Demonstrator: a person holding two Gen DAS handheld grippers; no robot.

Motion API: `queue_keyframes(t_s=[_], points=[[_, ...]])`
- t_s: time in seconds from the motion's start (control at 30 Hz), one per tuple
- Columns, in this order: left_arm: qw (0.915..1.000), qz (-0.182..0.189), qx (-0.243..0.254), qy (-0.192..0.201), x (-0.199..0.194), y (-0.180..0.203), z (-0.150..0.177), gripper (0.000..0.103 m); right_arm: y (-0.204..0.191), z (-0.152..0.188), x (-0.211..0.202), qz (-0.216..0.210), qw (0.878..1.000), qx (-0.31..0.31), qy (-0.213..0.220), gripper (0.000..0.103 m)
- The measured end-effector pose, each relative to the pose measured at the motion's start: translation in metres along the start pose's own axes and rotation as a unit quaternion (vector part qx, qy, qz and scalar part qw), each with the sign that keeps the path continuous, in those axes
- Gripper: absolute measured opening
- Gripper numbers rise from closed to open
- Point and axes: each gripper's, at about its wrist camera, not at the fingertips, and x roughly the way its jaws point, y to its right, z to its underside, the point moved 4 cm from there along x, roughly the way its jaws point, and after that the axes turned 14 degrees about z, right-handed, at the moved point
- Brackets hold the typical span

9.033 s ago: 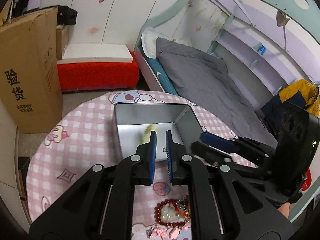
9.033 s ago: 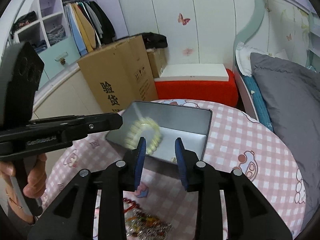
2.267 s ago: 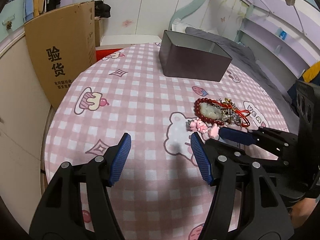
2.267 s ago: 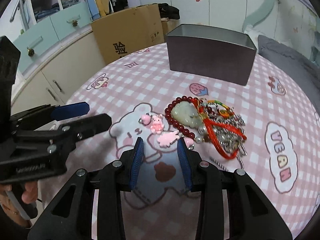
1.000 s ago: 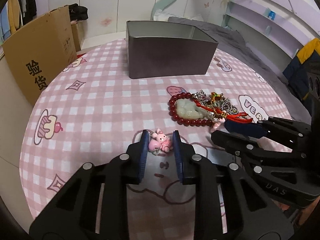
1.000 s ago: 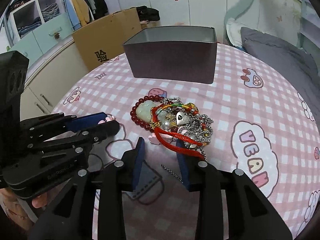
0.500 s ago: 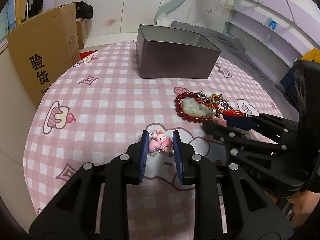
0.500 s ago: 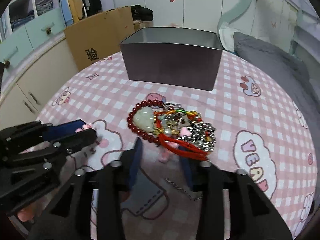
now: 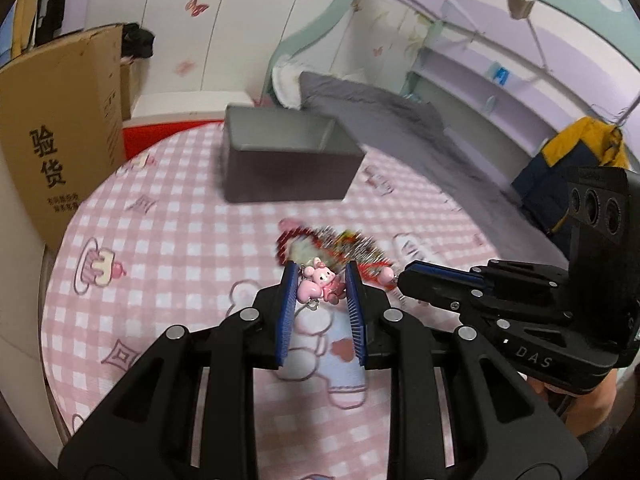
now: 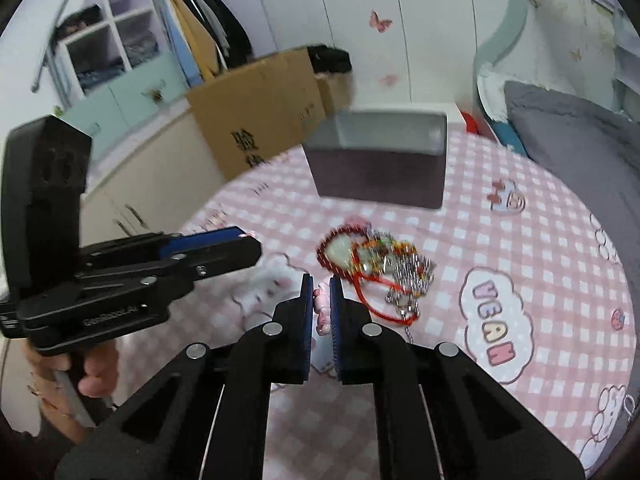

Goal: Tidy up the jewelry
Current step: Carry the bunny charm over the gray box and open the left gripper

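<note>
Right gripper (image 10: 320, 294) pinches pink charm (image 10: 321, 307)

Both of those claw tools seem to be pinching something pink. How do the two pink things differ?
The left gripper grips a bunny charm with a face, ears and small ring, spanning a wide gap. The right gripper pinches a pink piece, thin, mostly hidden, shape unclear, in a narrow gap. Both are pink and lifted clear of the jewelry pile.

Both pink charms now lifted off tablecloth: left gripper (image 9: 319, 285) raised bunny charm (image 9: 319, 283); right gripper (image 10: 320, 307) clamped 2nd charm (image 10: 322, 308).
</note>
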Motion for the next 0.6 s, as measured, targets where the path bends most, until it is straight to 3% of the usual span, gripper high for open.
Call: queue_keyframes(t_s=[0.23, 0.6], points=[[0.9997, 0.019, 0.013, 0.013, 0.006, 0.009, -0.043, 0.024, 0.018, -0.042, -0.013, -0.009, 0.999, 0.015, 0.044, 0.007], [0.9999, 0.004, 0.010, -0.012, 0.062, -0.022, -0.117, 0.024, 0.057, -0.107, 0.048, -0.013, 0.997, 0.053, 0.046, 0.007]])
